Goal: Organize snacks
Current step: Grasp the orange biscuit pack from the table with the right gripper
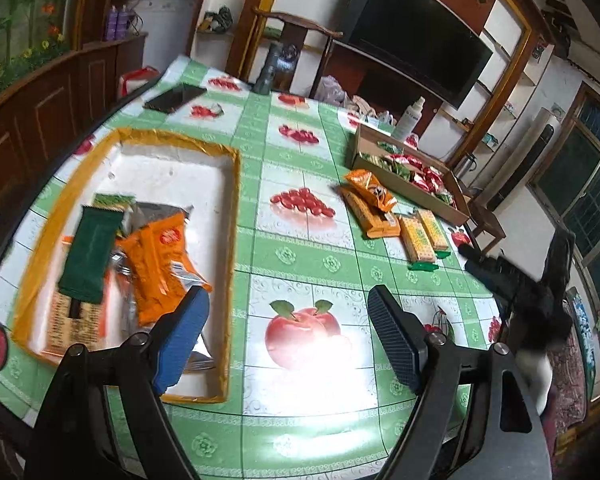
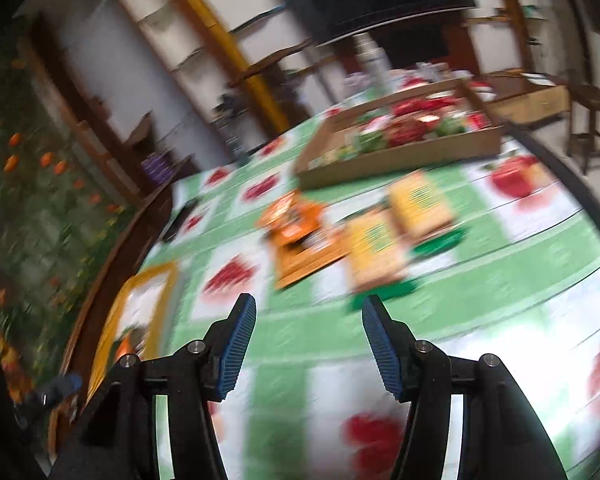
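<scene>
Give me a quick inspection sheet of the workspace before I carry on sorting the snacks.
Surface: table under a green checked fruit-print cloth, glare near the front edge.
Job's things: white tray with yellow rim holds green and orange packets; cardboard box holds red and green snacks; orange packets and yellow bars lie loose between them.
Clutter: dark tablet, spray bottle, grey flashlight.
Grippers: left gripper and right gripper, jaws apart, nothing between them.
Cables: nothing seen.
Surroundings: television, wooden shelves, chair, windows at right.
</scene>
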`<state>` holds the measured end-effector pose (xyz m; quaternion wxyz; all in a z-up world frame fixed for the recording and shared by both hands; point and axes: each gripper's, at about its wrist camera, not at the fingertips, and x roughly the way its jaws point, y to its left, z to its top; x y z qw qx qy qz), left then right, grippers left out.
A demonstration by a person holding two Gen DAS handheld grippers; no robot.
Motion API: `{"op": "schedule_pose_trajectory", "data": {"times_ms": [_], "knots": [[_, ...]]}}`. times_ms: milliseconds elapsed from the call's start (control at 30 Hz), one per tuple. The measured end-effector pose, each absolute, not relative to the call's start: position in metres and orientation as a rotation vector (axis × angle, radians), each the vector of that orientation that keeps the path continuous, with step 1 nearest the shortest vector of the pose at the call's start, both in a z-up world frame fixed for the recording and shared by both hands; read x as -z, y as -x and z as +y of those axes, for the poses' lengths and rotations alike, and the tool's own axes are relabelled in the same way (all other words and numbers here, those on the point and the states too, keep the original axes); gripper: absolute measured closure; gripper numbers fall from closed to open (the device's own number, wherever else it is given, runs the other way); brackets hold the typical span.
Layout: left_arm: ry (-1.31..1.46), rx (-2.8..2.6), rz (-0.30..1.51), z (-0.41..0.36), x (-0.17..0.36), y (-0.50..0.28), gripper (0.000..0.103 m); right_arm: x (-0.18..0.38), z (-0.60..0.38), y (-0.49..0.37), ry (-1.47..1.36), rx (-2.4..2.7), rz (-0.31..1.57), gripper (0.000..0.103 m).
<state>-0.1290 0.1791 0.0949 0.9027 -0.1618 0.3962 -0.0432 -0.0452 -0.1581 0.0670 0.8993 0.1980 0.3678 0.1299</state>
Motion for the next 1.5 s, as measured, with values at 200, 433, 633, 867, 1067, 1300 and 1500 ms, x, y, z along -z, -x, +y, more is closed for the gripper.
{"op": "schedule_pose_trajectory", "data": {"times_ms": [200,433,633,867,1067,1300,1500], "knots": [[0.318,0.132,0.865,0.167,-0.082,0.117,0.021,-0.068,-0.161,-0.001,-0.397,-0.272,0.781,0.044],[0.306,0.129,0.879,0.173,-0.079,0.118,0.021,-0.066,-0.08,-0.08,-0.166,-0.375,0.837,0.035],[0.312,0.097,0.904,0.188,-0.072,0.117,0.021,-0.04,-0.038,-0.122,-0.038,-0.348,0.904,0.035],[0.319,0.112,0.911,0.187,-0.069,0.115,0.021,-0.032,-0.037,-0.12,-0.024,-0.308,0.93,0.092],[0.286,0.119,0.898,0.178,-0.076,0.112,0.021,-0.047,-0.07,-0.087,-0.197,-0.378,0.898,0.102],[0.289,0.146,0.91,0.162,-0.078,0.107,0.021,-0.056,-0.098,-0.058,-0.189,-0.354,0.837,0.062],[0.264,0.154,0.916,0.156,-0.08,0.107,0.021,-0.048,-0.105,-0.077,-0.208,-0.303,0.843,0.058]]}}
